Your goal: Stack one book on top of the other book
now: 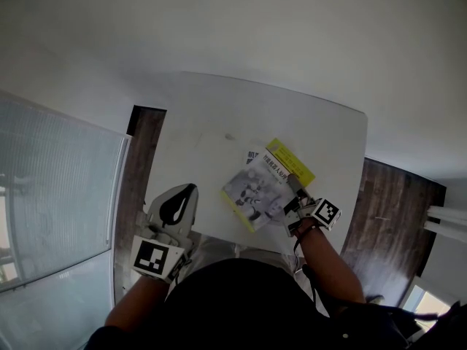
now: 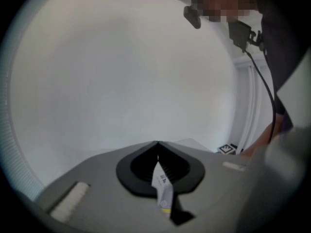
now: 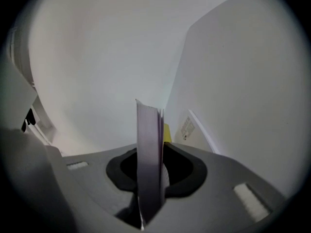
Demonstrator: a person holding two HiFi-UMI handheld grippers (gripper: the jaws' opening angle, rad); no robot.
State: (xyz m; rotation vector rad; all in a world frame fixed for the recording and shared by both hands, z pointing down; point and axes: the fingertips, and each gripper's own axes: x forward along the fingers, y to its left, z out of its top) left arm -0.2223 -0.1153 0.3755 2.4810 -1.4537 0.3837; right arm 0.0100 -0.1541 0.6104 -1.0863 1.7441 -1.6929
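- A plain, office-like room.
- A bare white wall (image 1: 255, 28) stands behind a white worktop (image 1: 211, 133).
- Dark wood-look floor (image 1: 390, 195).
- A frosted glass panel (image 1: 58, 195) stands beside the worktop.

Left gripper (image 1: 188, 191) jaws together; right gripper (image 1: 293, 183) jaws clamped.

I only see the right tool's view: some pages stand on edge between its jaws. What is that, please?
Observer: A grey book. The head view shows the right tool gripping its right-hand edge.
Visitor: Where's the other book?
Observer: The yellow book is under the grey one, askew, with its far end sticking out.
Visitor: And the other tool?
Observer: The left tool is by the table's near left edge, apart from both books.
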